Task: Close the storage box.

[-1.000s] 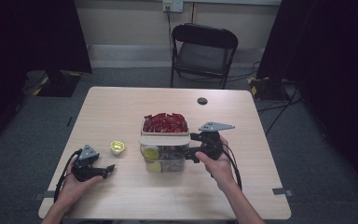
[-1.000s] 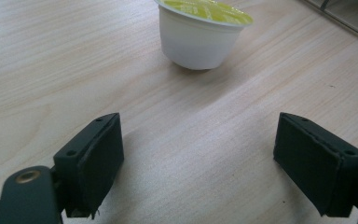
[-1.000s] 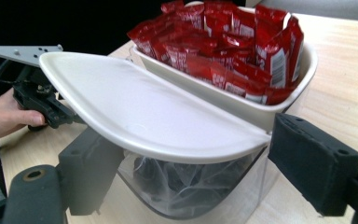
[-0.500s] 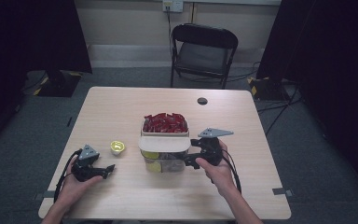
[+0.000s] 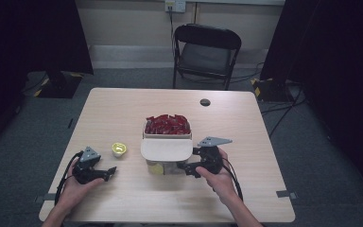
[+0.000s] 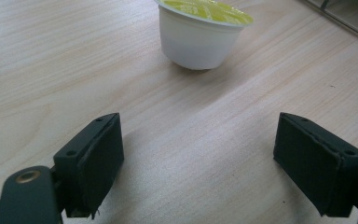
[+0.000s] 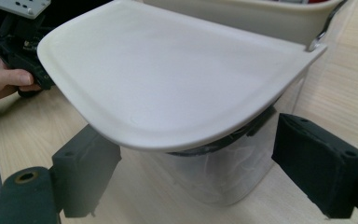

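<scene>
As right gripper (image 5: 185, 166) sank, jaws opened beside container (image 5: 166, 150).

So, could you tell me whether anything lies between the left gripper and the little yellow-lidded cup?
Nothing visible does: only bare table lies between the open left gripper and the cup.

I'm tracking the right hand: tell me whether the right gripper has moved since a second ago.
Yes. The right gripper has come down along the side of the clear container, from near its white lid toward the table; its jaws have just been opening, gripping nothing.
</scene>
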`<state>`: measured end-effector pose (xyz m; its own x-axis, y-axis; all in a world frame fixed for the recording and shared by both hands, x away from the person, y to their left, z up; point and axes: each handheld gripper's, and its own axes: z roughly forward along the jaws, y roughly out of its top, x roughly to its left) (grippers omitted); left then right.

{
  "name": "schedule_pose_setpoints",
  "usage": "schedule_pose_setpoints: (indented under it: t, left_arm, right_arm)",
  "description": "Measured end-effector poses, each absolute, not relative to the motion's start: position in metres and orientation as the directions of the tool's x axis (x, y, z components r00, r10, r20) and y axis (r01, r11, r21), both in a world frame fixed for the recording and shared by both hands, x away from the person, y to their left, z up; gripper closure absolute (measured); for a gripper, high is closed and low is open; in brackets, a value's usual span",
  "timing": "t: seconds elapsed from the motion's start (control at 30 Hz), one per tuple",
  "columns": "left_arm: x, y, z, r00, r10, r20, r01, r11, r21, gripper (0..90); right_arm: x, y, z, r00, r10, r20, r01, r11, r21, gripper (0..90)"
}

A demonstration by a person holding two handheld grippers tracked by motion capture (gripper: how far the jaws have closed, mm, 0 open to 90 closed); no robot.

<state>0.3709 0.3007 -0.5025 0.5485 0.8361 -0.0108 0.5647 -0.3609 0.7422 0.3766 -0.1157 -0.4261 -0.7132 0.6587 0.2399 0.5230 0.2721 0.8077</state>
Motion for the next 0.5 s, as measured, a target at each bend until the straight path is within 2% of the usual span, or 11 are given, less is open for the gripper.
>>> schedule_pose_setpoints:
  t: [0.5]
  left_arm:
    - [0.371, 0.301, -0.502, 0.549, 0.836, -0.01, 0.564, -0.362, 0.742, 15.4]
  right_arm:
    - [0.378, -0.116, -0.441, -0.698, 0.678, 0.231, 0.548, 0.298, 0.781, 15.1]
